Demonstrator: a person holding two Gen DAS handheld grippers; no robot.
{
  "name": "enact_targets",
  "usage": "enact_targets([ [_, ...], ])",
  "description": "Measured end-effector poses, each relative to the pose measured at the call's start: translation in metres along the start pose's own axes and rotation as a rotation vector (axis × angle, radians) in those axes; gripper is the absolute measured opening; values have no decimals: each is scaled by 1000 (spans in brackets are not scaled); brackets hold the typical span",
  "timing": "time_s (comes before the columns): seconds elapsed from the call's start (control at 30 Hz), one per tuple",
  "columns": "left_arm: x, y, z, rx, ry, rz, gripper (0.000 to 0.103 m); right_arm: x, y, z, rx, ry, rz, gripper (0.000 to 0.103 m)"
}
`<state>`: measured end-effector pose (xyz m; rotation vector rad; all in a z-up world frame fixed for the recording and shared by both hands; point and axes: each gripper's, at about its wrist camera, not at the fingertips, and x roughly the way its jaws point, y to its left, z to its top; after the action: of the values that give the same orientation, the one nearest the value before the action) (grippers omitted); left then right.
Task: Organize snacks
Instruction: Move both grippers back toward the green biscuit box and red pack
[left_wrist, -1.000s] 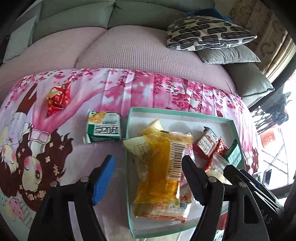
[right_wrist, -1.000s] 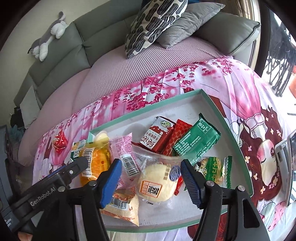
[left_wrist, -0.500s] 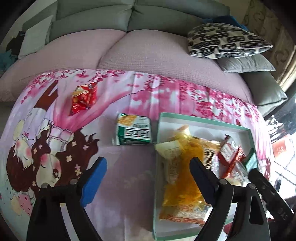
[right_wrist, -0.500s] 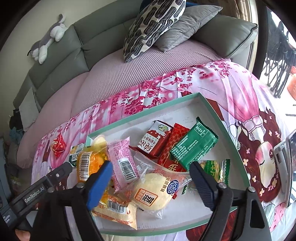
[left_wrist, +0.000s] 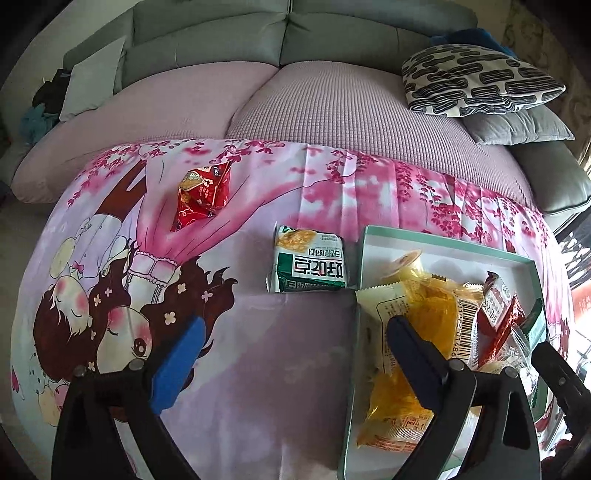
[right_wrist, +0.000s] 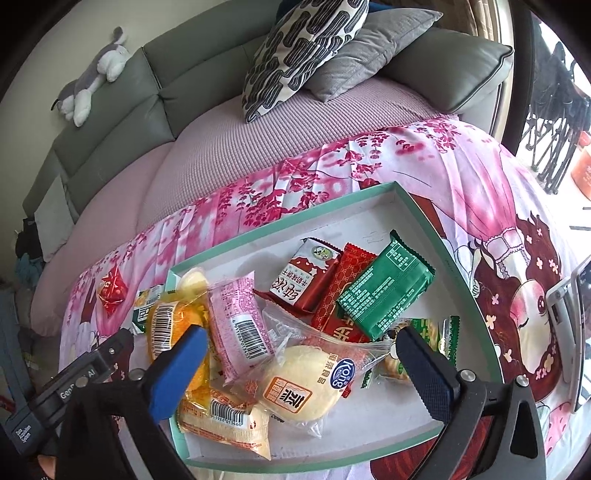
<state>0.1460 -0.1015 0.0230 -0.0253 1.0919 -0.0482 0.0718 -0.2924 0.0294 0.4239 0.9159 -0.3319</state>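
Both jaw pairs are opening, nothing gripped: left gripper (left_wrist: 293, 345) over bare cloth (left_wrist: 258, 387), right gripper (right_wrist: 301, 354) over bun (right_wrist: 301, 387). Tray (right_wrist: 436, 240), near cloth's right edge, is heaped; lower packets are partly hidden. Green packet (left_wrist: 310, 266) lies beside its left wall.

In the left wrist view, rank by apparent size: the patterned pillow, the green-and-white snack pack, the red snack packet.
Patterned pillow, largest. The green-and-white snack pack and red snack packet look alike; the pack lies nearer the camera, so unranked.
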Motion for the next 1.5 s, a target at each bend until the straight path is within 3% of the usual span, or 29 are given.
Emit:
enact_targets([
  [0.17,-4,3,2,0,-6,-5,98,-4,5,0,-17,-11,3,103],
  [0.37,-10,18,7,35,-23,53,98,-10,18,-1,-51,-29,14,103],
  [0.8,-16,87,16,-89,-34,89,98,-4,68,-15,-154,2,40,103],
  [1.23,-3,140,34,-197,-7,57,98,8,116,-15,-223,25,47,103],
  [1.4,14,148,56,-163,28,33,98,13,147,5,-249,20,100,102],
  [1.5,19,155,67,-169,37,4,98,21,170,17,-273,25,146,95],
])
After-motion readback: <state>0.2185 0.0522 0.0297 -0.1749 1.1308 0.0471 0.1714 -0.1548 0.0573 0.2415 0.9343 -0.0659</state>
